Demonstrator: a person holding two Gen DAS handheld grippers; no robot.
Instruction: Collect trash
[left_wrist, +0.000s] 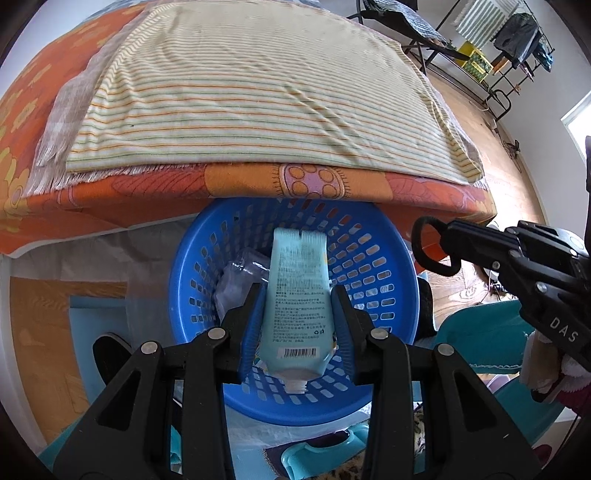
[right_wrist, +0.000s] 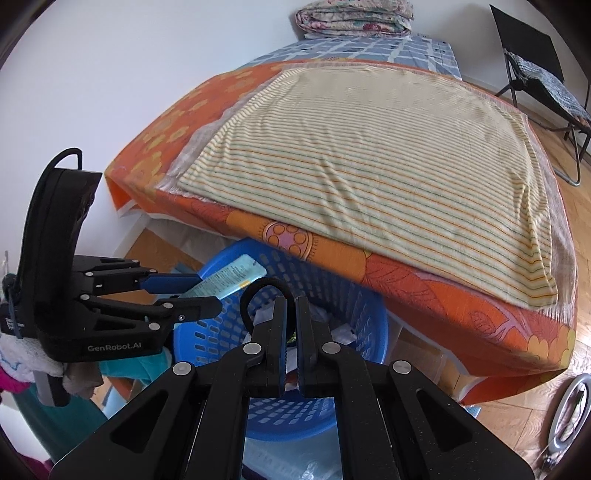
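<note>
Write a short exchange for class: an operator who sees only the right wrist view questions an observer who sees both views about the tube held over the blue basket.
Operator: I see the tube only side-on. Is its cap on?
Observer: No. In the left wrist view the tube, clamped in the left hand-held gripper, ends in a bare threaded neck that points back at the camera.
Operator: Which face of it shows there?
Observer: The back, with fine print and a barcode near the neck end.
Operator: Is it over the basket?
Observer: Yes. The blue basket surrounds it in that view, with crumpled clear plastic lying inside on the left.
</note>
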